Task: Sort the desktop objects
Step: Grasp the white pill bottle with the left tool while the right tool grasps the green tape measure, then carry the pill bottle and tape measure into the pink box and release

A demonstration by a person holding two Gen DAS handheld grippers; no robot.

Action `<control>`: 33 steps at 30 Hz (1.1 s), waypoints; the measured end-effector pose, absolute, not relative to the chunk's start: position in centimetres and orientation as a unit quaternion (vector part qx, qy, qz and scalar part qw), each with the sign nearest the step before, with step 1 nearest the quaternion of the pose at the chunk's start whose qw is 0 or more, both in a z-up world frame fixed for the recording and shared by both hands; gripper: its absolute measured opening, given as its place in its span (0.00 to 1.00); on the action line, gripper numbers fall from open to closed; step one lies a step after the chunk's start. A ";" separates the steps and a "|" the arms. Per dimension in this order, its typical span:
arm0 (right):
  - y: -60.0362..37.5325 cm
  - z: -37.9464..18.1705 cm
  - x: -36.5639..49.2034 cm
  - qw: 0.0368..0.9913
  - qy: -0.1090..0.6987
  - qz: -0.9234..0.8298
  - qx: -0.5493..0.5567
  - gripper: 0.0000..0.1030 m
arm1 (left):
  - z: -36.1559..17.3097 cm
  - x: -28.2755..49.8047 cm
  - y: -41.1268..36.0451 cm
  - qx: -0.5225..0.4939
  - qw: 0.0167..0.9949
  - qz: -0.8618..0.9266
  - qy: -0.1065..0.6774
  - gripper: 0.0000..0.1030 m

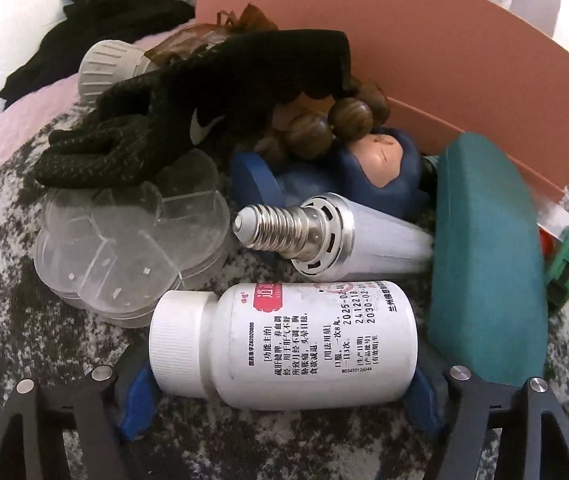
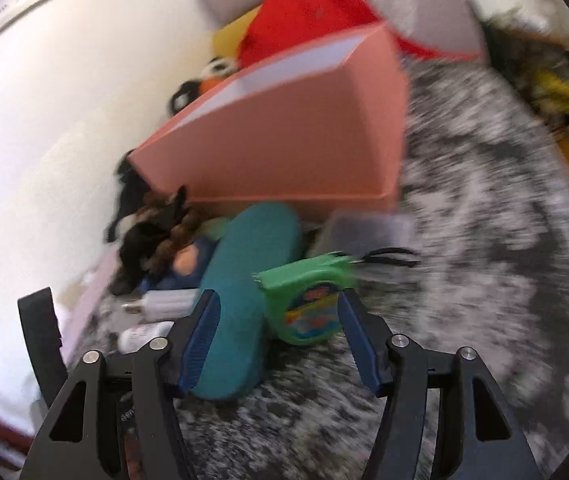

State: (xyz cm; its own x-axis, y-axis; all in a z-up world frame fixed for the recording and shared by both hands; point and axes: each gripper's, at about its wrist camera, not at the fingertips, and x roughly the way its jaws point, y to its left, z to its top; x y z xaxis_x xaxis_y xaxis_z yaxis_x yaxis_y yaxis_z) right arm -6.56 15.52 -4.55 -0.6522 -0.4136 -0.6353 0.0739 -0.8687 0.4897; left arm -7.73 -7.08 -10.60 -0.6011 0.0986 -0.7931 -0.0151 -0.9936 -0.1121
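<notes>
- The left hand-held gripper (image 1: 282, 392) is spread wide, its blue pads flanking a white pill bottle (image 1: 284, 340) that lies on its side; one pad sits by the cap, the other by the base. Whether they already touch it cannot be told; nothing is clamped yet.
- The pill bottle lies at 6 o'clock in the left wrist view, on a grey-and-white speckled cloth (image 1: 12, 320). It is white plastic with a ribbed screw cap and a printed label with a red badge.
- My guess is that it is light, stiff and smooth, so it may roll. Gripping end to end risks slipping off the cap; across the labelled barrel looks safer.
- Just behind it, at 12 o'clock from the bottle, lies a light bulb (image 1: 324, 236) with a metal screw base, probably fragile. At 10 o'clock is a clear plastic case (image 1: 124, 248), with a black glove (image 1: 188, 112) draped beyond.
- A teal case (image 1: 488, 256) stands at 3 o'clock, a pink box (image 1: 424, 72) behind at 1 o'clock.
- The right hand-held gripper (image 2: 280, 340) is also spread and holds nothing; in its blurred view a green toy (image 2: 312, 300) sits between the fingertips, the teal case at 9 o'clock of it.
</notes>
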 end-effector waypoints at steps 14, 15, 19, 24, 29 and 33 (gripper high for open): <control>15.2 -4.8 -6.5 0.150 -0.197 -0.889 0.385 0.61 | -7.5 -5.7 -9.3 -0.435 0.058 0.897 -0.055 0.79; 14.4 -3.7 -5.6 0.155 -0.184 -0.895 0.377 0.61 | -6.9 -5.4 -9.4 -0.429 0.062 0.900 -0.053 0.79; 11.2 0.8 -2.4 0.172 -0.104 -0.924 0.325 0.61 | -3.1 -3.4 -9.4 -0.390 0.084 0.916 -0.037 0.79; 10.0 5.3 -1.7 0.162 -0.053 -0.946 0.276 0.61 | 2.5 -4.3 -9.1 -0.328 0.103 0.939 -0.021 0.79; 11.3 8.3 -5.6 0.130 -0.050 -0.954 0.264 0.61 | 7.6 -8.8 -7.0 -0.252 0.112 0.961 0.006 0.79; 12.6 9.6 -10.3 0.100 -0.047 -0.958 0.265 0.61 | 9.3 -15.0 -4.6 -0.228 0.100 0.968 0.010 0.79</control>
